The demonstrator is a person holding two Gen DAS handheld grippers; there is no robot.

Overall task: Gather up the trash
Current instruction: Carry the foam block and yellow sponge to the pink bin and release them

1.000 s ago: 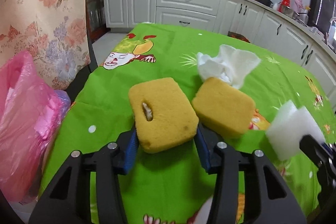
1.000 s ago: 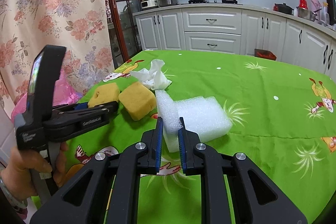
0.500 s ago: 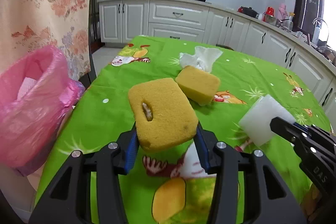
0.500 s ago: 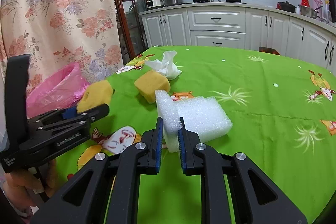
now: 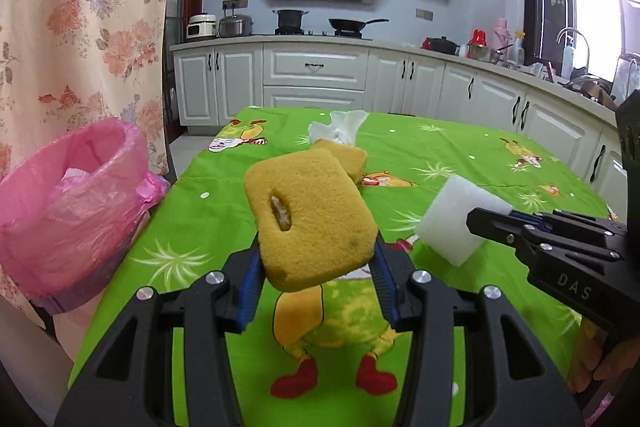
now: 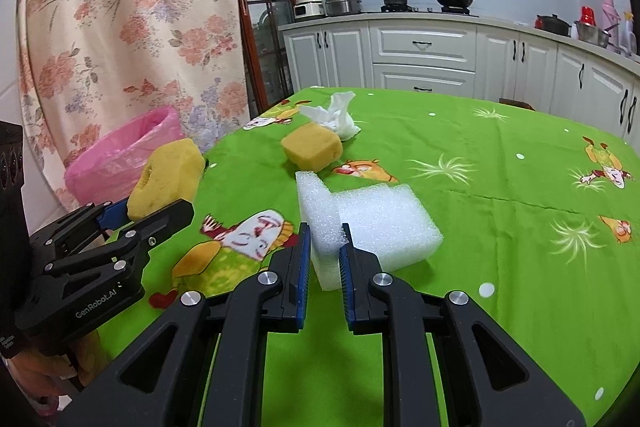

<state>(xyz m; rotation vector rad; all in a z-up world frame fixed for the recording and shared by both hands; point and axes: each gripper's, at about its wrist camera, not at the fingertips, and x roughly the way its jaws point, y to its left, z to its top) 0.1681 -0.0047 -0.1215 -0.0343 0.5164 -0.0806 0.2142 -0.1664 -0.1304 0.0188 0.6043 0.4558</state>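
My left gripper is shut on a yellow sponge and holds it above the green tablecloth; it also shows in the right wrist view. My right gripper is shut on a white foam block, lifted off the table; the block shows in the left wrist view. A second yellow sponge and a crumpled white tissue lie further back on the table. A pink trash bag stands open beside the table's left edge.
A floral curtain hangs behind the bag. White kitchen cabinets and a counter with pots run along the back and right. The table edge lies next to the bag.
Both grippers have lifted and pulled back toward me with their loads. The pink bag has come further into view on the left.
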